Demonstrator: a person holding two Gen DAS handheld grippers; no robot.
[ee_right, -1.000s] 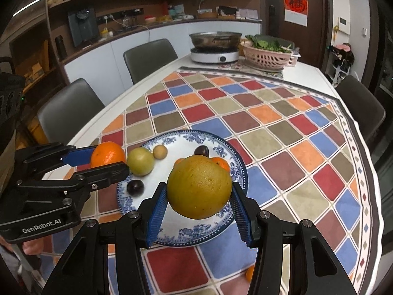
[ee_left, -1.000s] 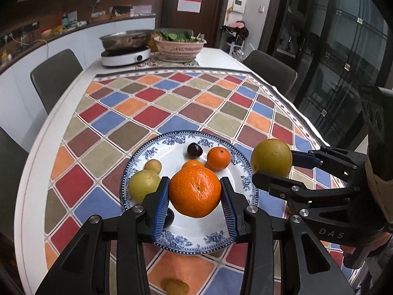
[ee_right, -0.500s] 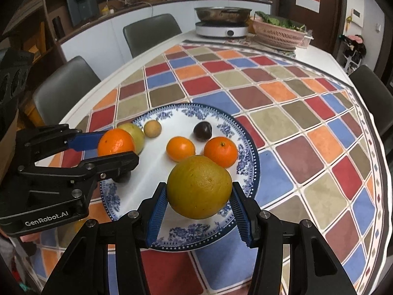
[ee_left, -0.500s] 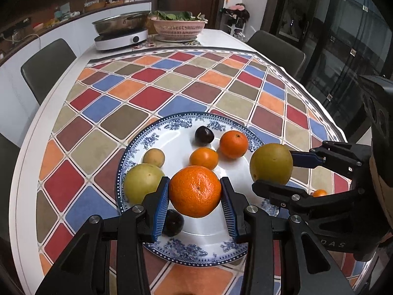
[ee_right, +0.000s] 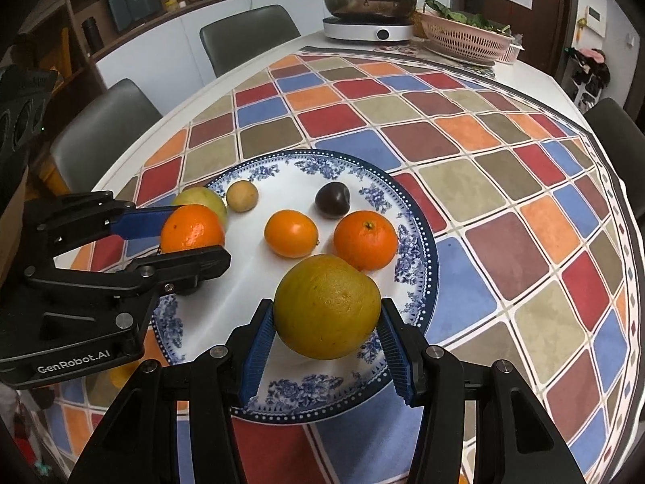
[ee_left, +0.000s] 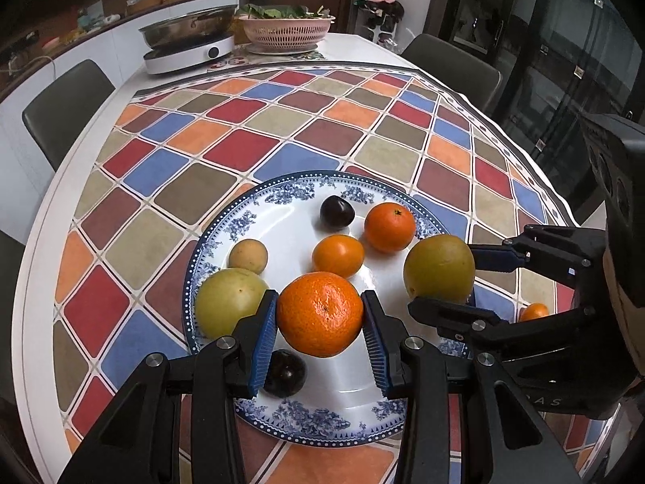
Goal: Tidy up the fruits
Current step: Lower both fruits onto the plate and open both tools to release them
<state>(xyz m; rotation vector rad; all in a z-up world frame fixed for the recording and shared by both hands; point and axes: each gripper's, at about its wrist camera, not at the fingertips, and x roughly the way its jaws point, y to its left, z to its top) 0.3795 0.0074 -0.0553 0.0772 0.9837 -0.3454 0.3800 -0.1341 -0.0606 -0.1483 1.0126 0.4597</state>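
My left gripper (ee_left: 320, 322) is shut on a large orange (ee_left: 320, 313) and holds it low over the near part of the blue-patterned plate (ee_left: 322, 419). My right gripper (ee_right: 327, 330) is shut on a yellow-green citrus (ee_right: 327, 311) over the plate's near right rim (ee_right: 423, 250). On the plate lie two small oranges (ee_left: 389, 227) (ee_left: 338, 255), a dark plum (ee_left: 337, 212), a small tan fruit (ee_left: 248, 255), a pale green fruit (ee_left: 229, 301) and a second dark plum (ee_left: 284, 373). The left gripper and its orange also show in the right wrist view (ee_right: 192, 230).
A small orange fruit (ee_left: 533, 311) lies on the checkered tablecloth (ee_left: 242, 149) right of the plate. At the table's far end stand a cooker with a steel pan (ee_left: 189, 42) and a pink basket of greens (ee_left: 287, 31). Grey chairs (ee_left: 66, 105) ring the table.
Both grippers have come down and forward over the plate with their fruits still held. The plate looks larger and nearer in both views.
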